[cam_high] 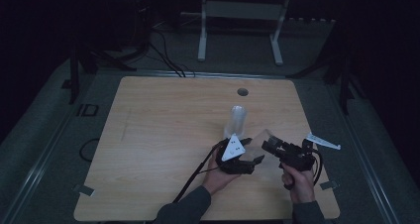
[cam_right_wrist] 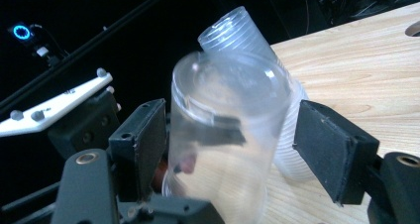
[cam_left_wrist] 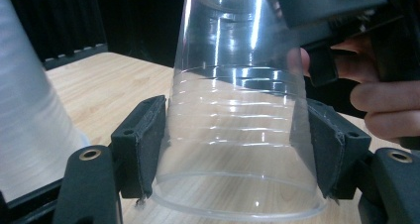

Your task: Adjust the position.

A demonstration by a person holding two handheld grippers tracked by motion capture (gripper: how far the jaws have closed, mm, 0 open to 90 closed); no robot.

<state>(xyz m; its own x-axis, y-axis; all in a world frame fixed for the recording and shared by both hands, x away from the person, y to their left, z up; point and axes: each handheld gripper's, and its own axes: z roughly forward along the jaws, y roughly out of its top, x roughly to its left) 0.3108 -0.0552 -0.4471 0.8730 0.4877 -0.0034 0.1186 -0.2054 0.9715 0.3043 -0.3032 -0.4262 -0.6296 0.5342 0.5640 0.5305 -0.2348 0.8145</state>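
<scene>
The worktop (cam_high: 163, 135) is a pale wood board with a round cable hole (cam_high: 242, 91) near its far edge. A stack of frosted cups (cam_high: 236, 121) stands inverted right of centre, at about 12 o'clock from the left gripper (cam_high: 247, 152).

In the left gripper view, a single clear cup (cam_left_wrist: 237, 120) stands rim-down on the worktop, between the jaws. Both pads touch the cup wall near its rim, so the jaws are clamped on the clear cup. The frosted stack (cam_left_wrist: 29, 120) sits at 9 o'clock from the cup.

In the right gripper view, the right gripper (cam_right_wrist: 233, 144) frames the same clear cup (cam_right_wrist: 228, 135). Its jaws stand apart; the pad at 9 o'clock lies against the wall and the pad at 3 o'clock is clear of it.

No brand, label or legible writing appears on either cup.
</scene>
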